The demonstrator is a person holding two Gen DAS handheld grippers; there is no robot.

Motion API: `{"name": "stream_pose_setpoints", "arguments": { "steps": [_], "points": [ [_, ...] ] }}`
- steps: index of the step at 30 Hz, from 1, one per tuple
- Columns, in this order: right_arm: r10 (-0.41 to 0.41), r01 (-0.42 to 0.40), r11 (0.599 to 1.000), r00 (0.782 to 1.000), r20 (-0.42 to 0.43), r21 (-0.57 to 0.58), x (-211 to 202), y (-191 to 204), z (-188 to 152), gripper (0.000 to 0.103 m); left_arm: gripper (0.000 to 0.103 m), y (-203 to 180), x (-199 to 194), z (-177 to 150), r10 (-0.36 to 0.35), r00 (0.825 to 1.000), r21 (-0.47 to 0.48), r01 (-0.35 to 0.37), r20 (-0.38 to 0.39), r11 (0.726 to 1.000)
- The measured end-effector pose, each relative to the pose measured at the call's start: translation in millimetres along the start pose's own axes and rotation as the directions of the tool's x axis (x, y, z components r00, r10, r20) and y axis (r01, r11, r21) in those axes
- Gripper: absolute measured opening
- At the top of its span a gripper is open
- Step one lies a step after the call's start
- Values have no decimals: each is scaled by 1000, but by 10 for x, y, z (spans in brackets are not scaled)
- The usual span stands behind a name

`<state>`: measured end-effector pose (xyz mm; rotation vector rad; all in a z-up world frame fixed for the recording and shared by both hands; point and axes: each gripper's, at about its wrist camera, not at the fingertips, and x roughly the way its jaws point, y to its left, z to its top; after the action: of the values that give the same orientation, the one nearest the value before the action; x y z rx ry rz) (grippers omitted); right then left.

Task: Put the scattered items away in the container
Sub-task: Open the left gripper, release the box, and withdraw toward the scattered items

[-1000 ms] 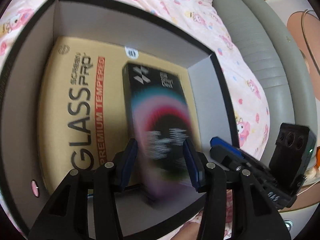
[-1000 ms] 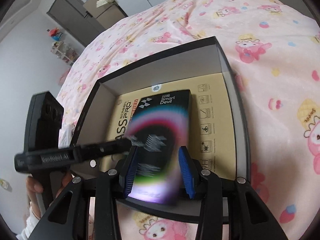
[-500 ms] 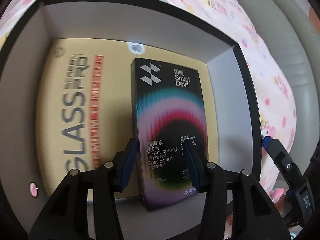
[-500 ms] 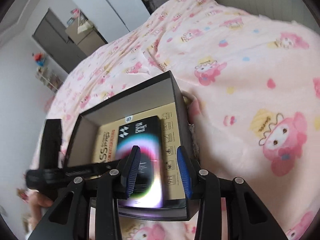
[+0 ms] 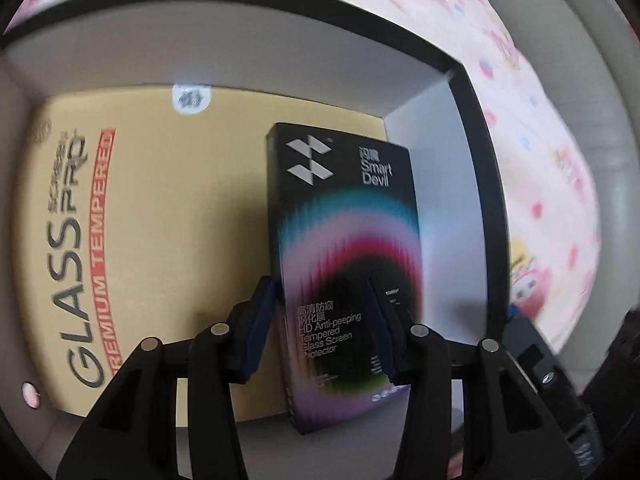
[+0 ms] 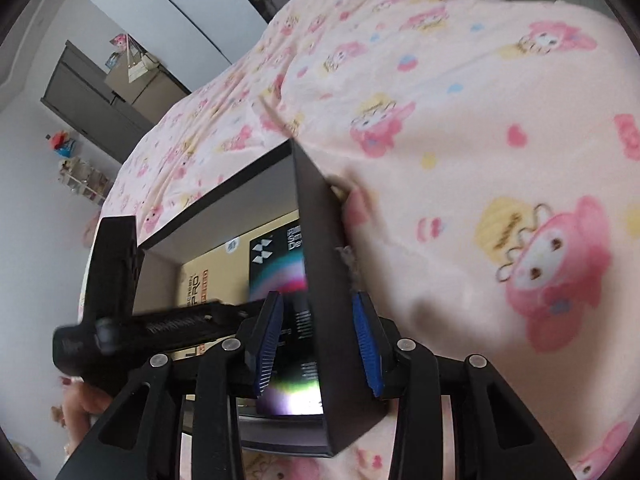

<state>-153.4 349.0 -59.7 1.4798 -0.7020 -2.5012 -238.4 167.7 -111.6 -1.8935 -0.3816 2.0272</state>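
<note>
Tidying nears completion: the Smart Devil box (image 5: 348,240) lies in the black container (image 5: 476,184), atop a kraft box (image 5: 160,240) near its right wall. The left gripper (image 5: 320,300) hovers with fingers apart. The right gripper (image 6: 318,320) has its fingers apart astride that wall. Both are best lifted straight up, without nudging anything.

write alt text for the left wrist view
A black Smart Devil screen protector box lies on a tan tempered glass package inside a black-rimmed container. The left gripper, its blue-padded fingers closing, hovers above.
</note>
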Motion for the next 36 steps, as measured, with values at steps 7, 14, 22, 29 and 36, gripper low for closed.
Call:
{"name": "stream_pose_setpoints", "arguments": {
  "steps": [7, 14, 22, 29, 36],
  "points": [
    [-73, 74, 997, 996, 46, -34, -53, 39, -16, 33, 48, 156, -102, -1, -78, 997, -3, 78, 10, 997],
    [-94, 108, 992, 979, 181, -67, -475, 223, -214, 34, 49, 23, -735, -468, -105, 964, 178, 63, 243, 982],
    [-98, 124, 986, 972, 216, -112, -612, 520, -788, 34, 66, -66, -1211, -1236, -89, 931, 311, -27, 353, 950],
    [-37, 80, 975, 979, 202, -205, -673, 990, -1103, 34, 65, 222, -1616, -1662, -92, 918, 284, -23, 385, 959],
    [32, 17, 943, 989, 142, -333, -589, 1576, -1418, 34, 65, 788, -1924, -1933, -101, 916, 251, 0, 388, 968]
  ]
}}
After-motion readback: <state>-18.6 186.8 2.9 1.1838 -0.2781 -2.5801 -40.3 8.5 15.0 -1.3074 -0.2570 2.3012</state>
